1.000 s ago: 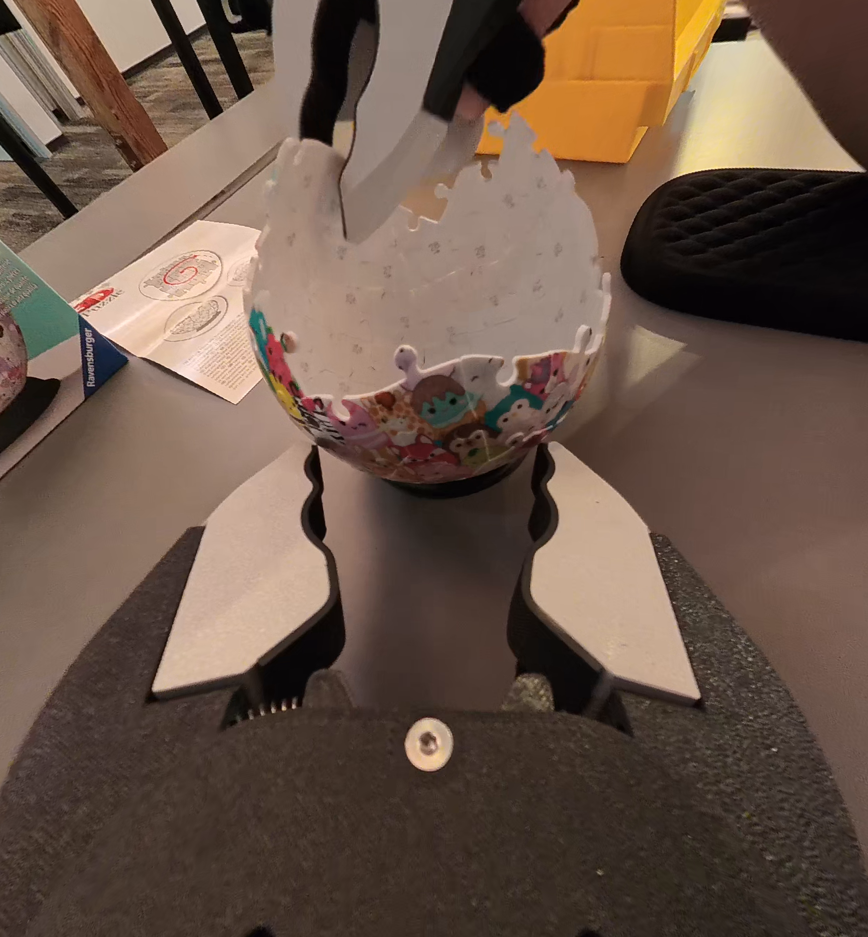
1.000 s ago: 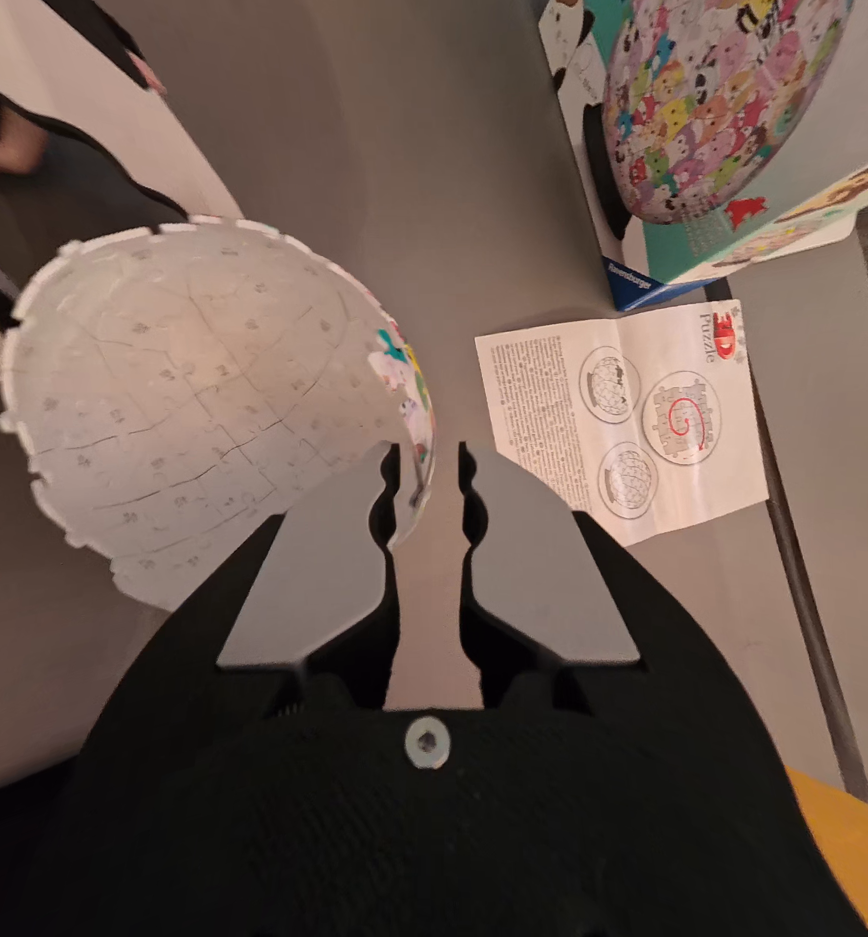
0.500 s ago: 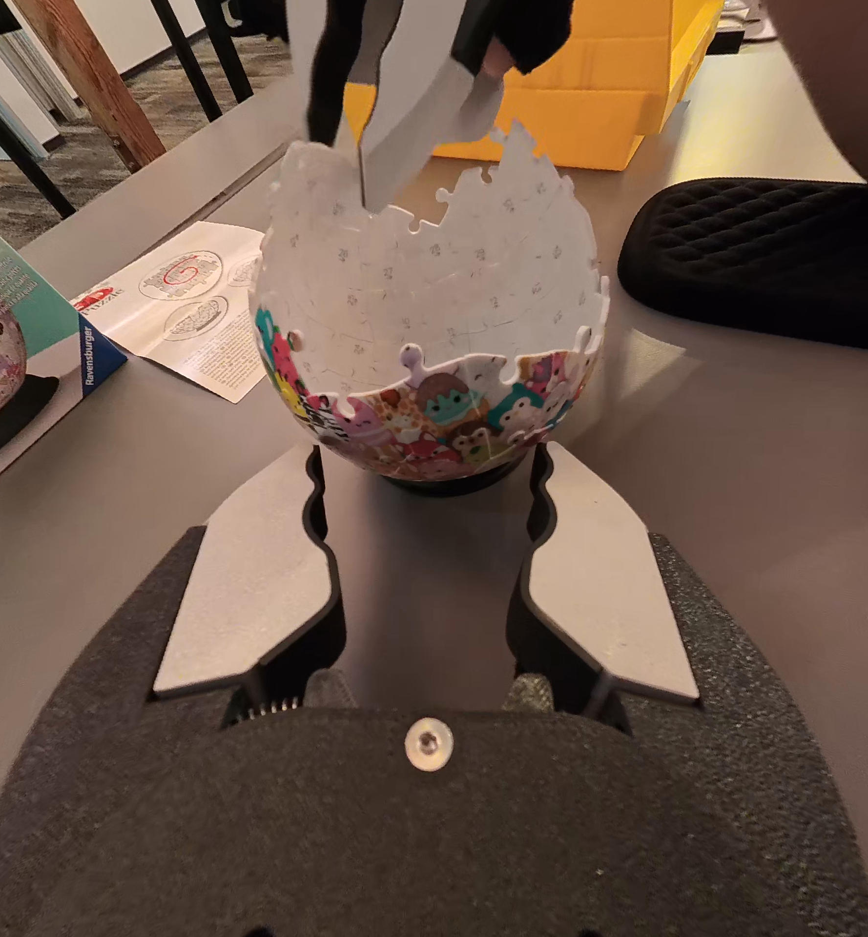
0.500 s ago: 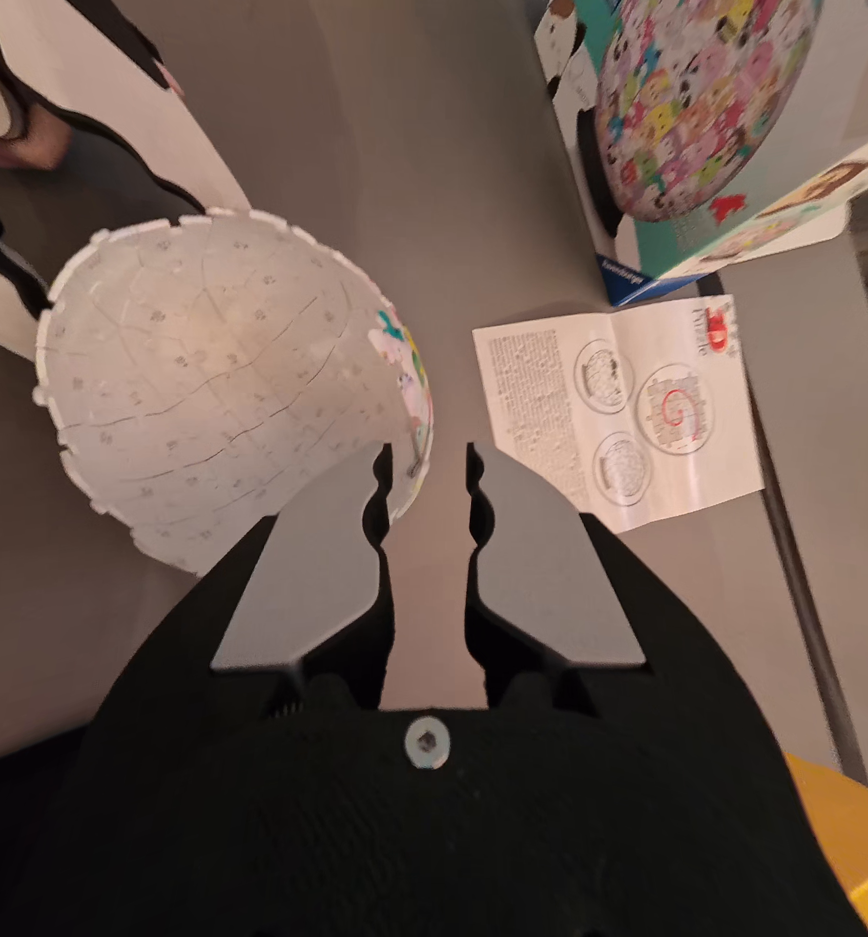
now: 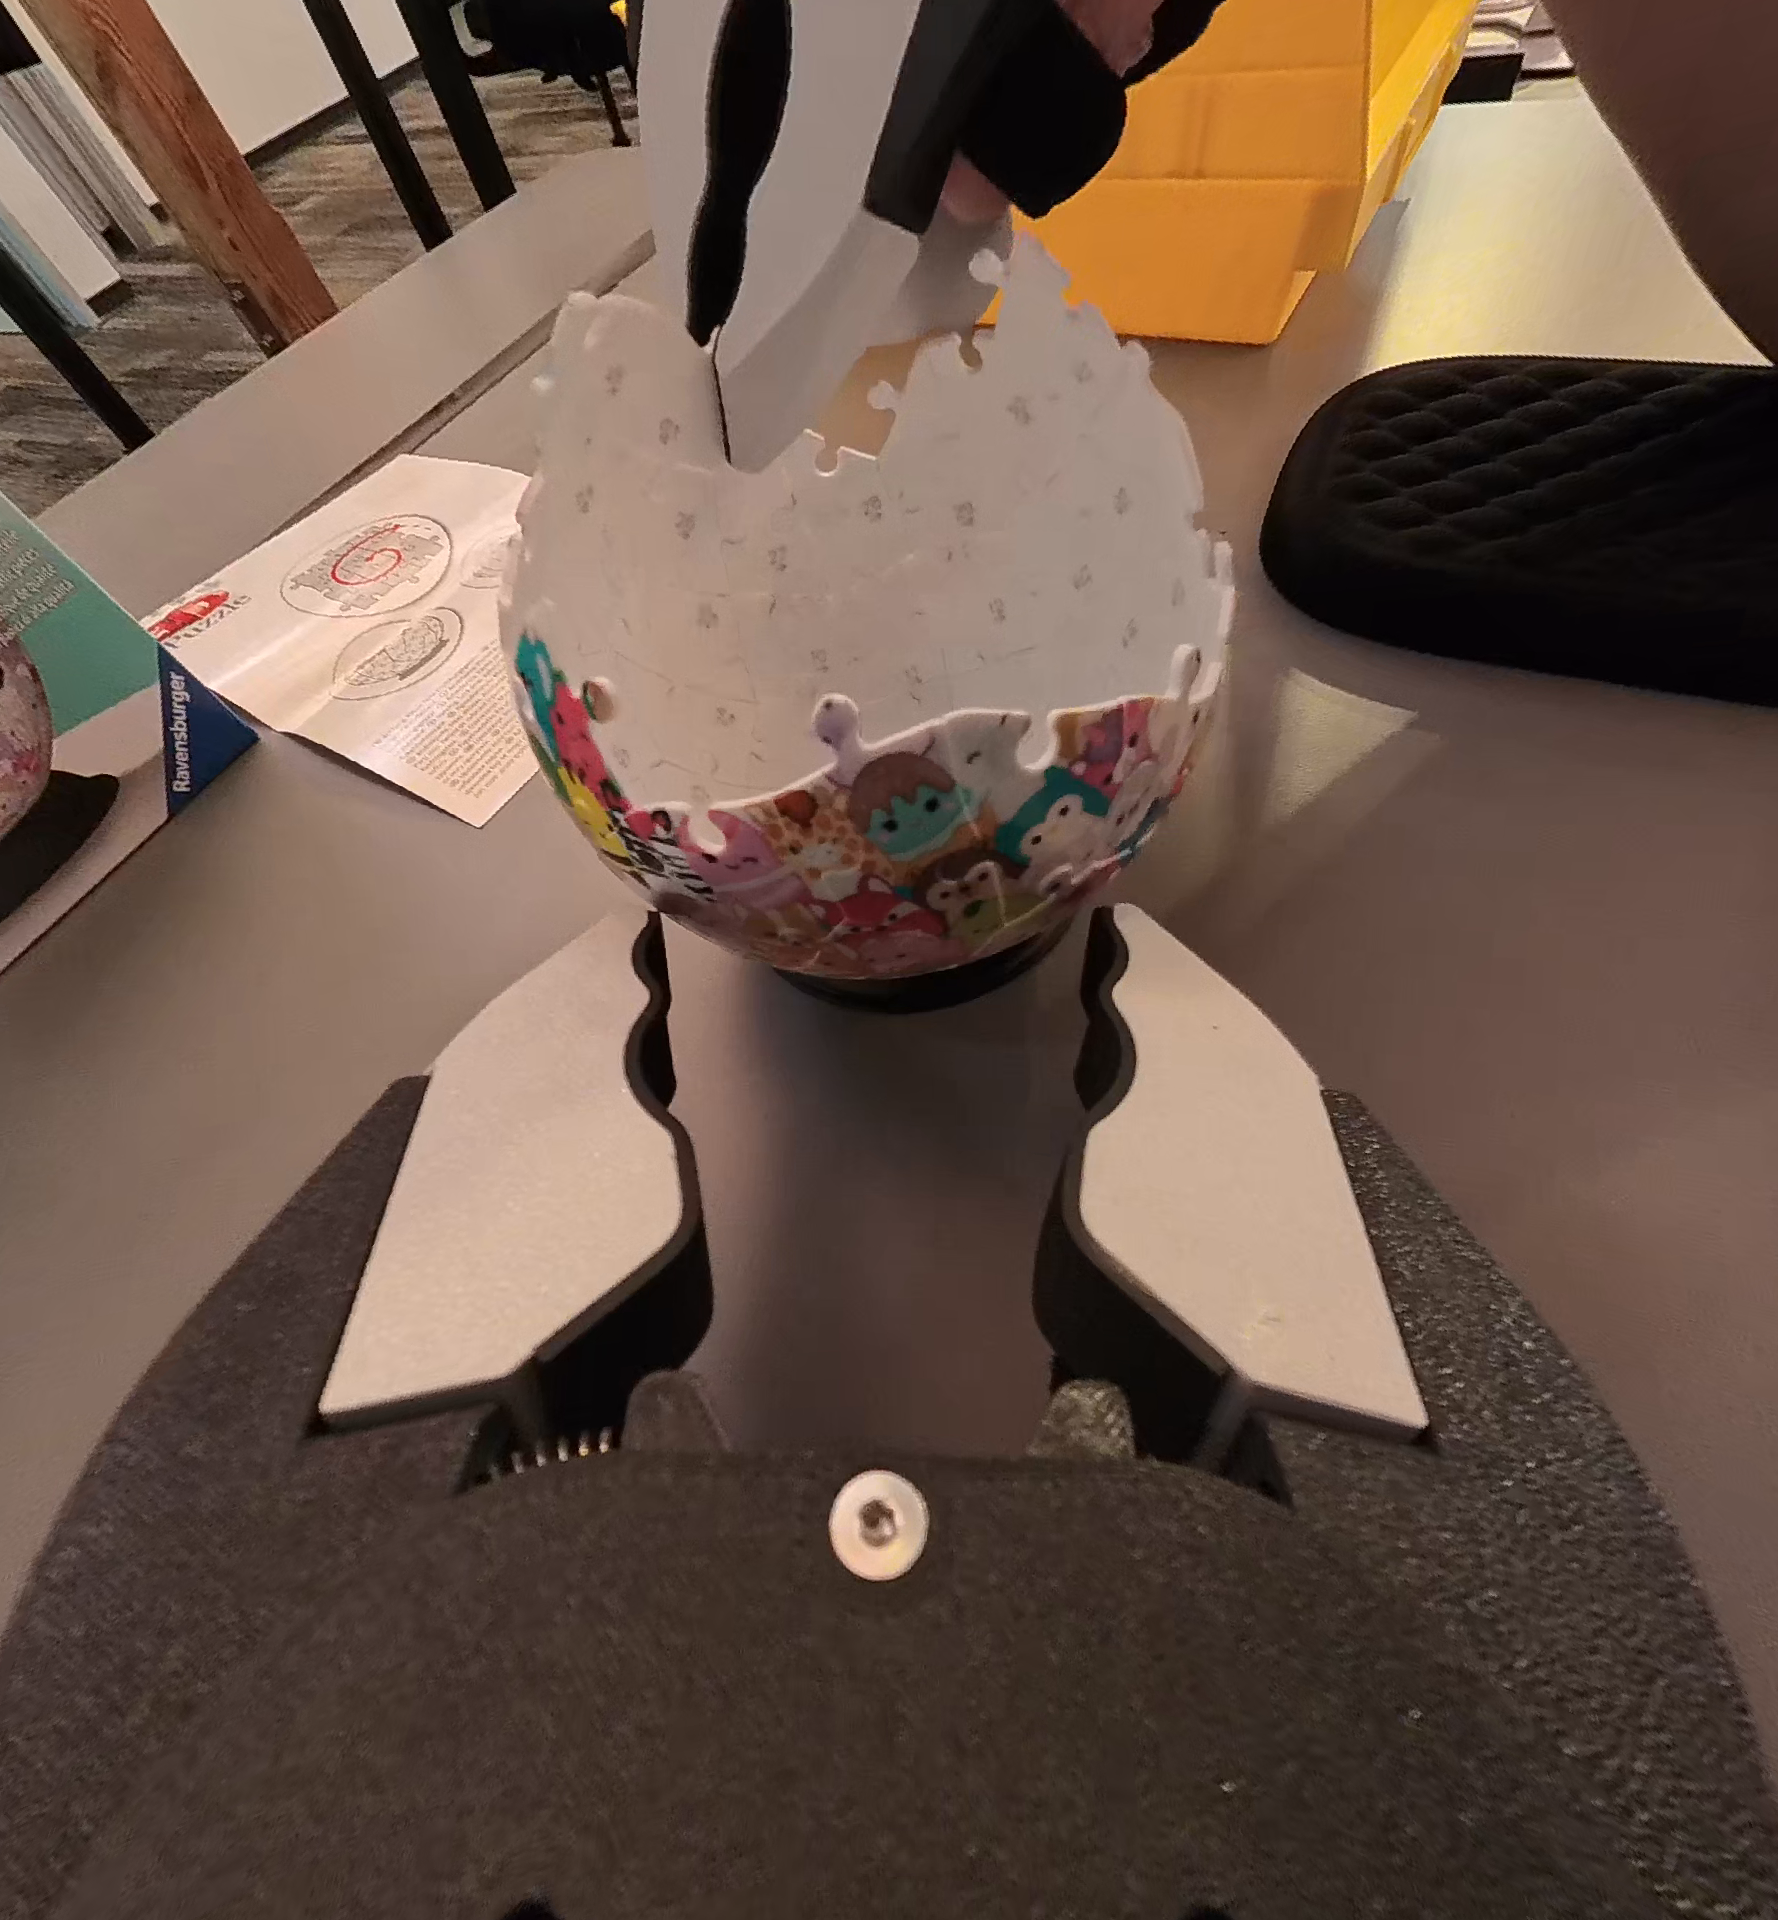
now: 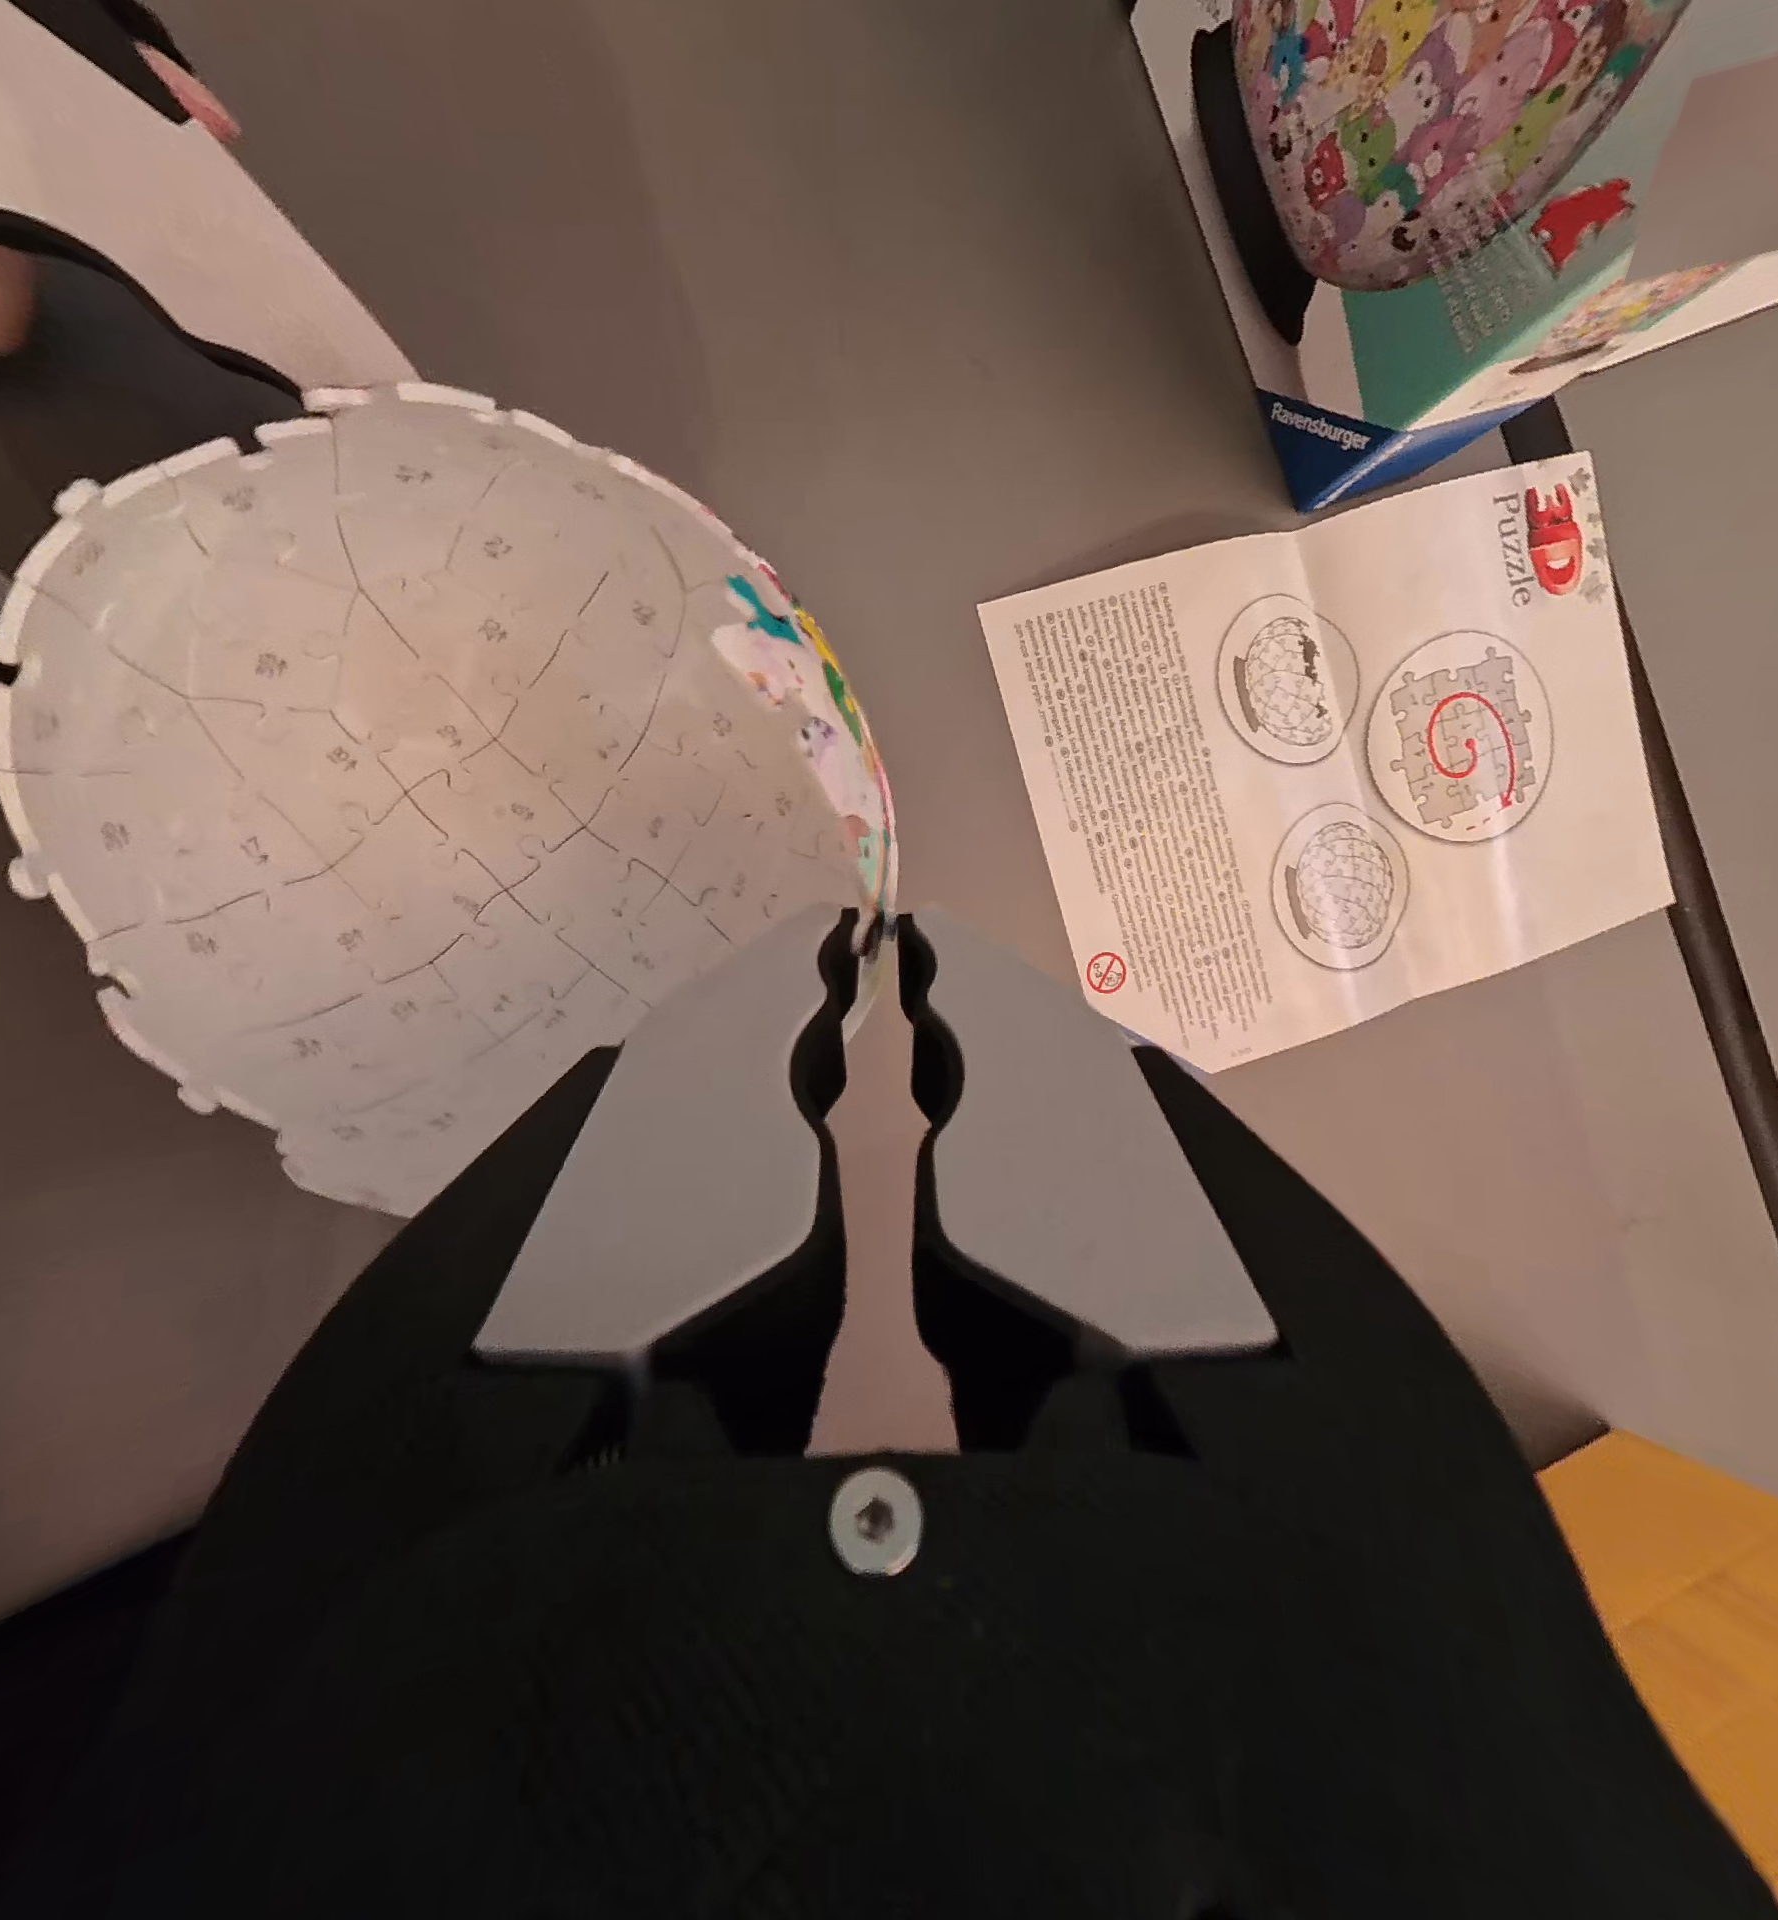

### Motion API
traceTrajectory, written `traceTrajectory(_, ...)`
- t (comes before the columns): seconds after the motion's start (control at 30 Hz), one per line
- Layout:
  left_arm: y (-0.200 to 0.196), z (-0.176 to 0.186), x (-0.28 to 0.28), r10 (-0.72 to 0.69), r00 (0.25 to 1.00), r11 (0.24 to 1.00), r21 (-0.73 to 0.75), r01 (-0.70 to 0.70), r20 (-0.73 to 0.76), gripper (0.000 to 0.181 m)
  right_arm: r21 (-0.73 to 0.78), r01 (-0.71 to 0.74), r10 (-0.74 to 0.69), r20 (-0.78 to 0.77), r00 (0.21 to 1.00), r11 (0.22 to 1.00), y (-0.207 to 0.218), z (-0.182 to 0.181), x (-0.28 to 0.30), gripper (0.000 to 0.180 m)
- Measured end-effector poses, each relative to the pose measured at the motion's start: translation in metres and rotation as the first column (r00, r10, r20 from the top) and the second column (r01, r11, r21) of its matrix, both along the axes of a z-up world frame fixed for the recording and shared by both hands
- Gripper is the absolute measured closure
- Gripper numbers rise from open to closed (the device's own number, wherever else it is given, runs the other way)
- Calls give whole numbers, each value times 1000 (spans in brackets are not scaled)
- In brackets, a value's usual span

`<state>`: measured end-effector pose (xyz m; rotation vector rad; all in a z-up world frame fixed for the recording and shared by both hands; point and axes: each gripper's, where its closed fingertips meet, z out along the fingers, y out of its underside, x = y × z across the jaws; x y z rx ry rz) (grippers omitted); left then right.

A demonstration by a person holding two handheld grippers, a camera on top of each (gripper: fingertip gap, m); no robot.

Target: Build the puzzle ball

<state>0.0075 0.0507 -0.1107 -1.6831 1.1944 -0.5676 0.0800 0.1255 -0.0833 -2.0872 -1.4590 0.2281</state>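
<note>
Since a second ago our right gripper point(image 6: 872, 940) has narrowed, its fingers pinching the puzzle ball's point(image 5: 864, 665) rim. Our left gripper point(image 5: 877, 966) sits spread, empty, before the ball on the table point(image 5: 1487, 1039).

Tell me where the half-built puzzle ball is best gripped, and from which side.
Probably the thin jagged rim of the puzzle ball, from above, one finger inside and one outside. The shell is open-topped, too wide to span, on a small black stand. The right gripper pinches the rim this way.
</note>
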Motion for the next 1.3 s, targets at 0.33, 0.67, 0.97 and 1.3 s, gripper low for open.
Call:
traceTrajectory(0.33, -1, 1, 1, 3, 1000, 1000, 7, -3, 3, 105, 37, 50, -51, 27, 998, 998, 2, 0, -1, 176)
traceTrajectory(0.67, 1, 3, -2, 12, 1000, 1000, 4, -12, 9, 105, 72, -2, 5, -41, 999, 997, -1, 23, 2, 158)
traceTrajectory(0.97, 0, 2, -2, 10, 1000, 1000, 0, -10, 7, 106, 4, -6, 7, -143, 990, 1000, 0, 27, 8, 154)
traceTrajectory(1.3, -2, 3, -4, 10, 1000, 1000, -2, -10, 18, 107, -28, -6, 3, -77, 997, 1000, -1, 8, 3, 163)
